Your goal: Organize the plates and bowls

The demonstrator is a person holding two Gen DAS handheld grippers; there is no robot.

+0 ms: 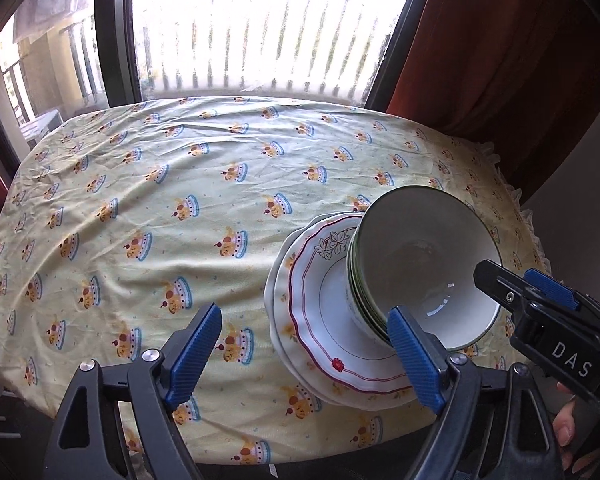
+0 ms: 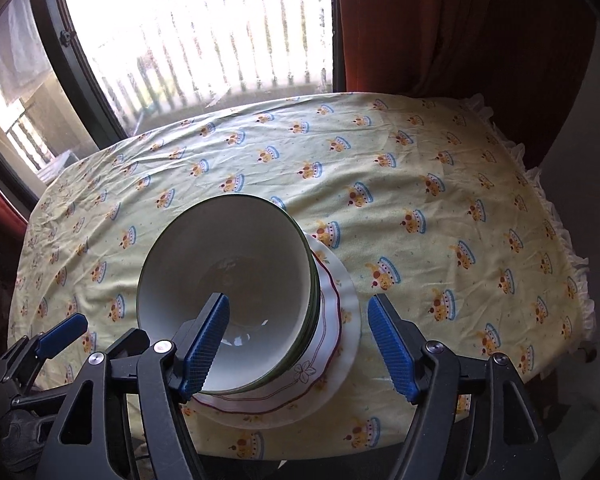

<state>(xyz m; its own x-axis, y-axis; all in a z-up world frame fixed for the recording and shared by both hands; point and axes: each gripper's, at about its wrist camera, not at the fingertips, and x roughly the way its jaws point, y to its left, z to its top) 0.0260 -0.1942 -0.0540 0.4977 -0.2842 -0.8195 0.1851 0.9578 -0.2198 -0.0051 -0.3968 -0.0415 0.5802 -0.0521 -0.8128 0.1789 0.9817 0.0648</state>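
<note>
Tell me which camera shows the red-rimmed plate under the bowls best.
The left wrist view: the red-rimmed plate shows its scalloped edge, flower outline and red mark beside the stacked bowls. In the right wrist view the bowls cover most of it, leaving a sliver of rim.

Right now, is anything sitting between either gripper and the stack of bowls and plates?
Nothing visible does. The left gripper and right gripper are both open and empty, right by the stacked bowls on the plates. Only bare tablecloth surrounds the stack; no other dish lies loose.
</note>
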